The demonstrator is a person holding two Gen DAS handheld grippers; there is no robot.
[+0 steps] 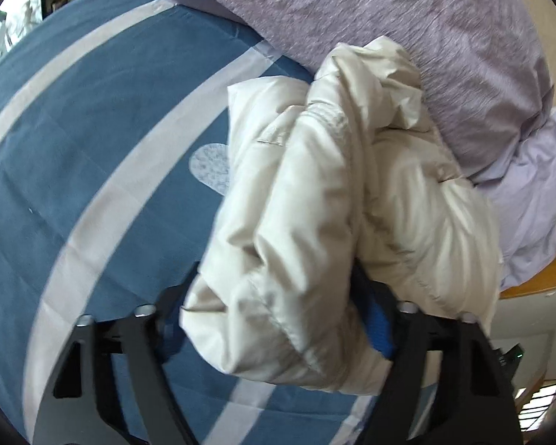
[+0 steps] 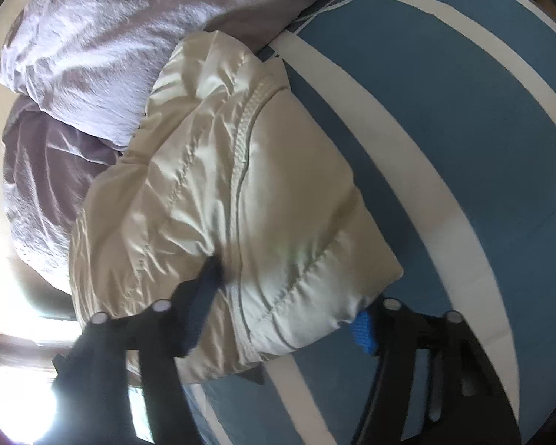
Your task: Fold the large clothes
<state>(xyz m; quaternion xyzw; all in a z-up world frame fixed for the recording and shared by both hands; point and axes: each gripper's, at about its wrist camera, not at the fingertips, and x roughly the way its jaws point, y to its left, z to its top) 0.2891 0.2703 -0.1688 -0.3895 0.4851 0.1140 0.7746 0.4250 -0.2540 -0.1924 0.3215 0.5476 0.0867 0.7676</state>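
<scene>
a bundled cream puffer jacket (image 1: 337,222), glossy and quilted, lies on the blue white-striped bedsheet (image 1: 92,148) against a lilac duvet (image 1: 407,18). left gripper (image 1: 278,337) and right gripper (image 2: 281,315) each clamp its puffy edge between spread jaws.

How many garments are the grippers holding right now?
1: a cream puffer jacket, bundled on the blue striped sheet, clamped by the left gripper and the right gripper. Others may be hidden.

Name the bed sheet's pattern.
Blue sheet with broad white stripes and a pale heart patch; clearest in the left wrist view.
</scene>
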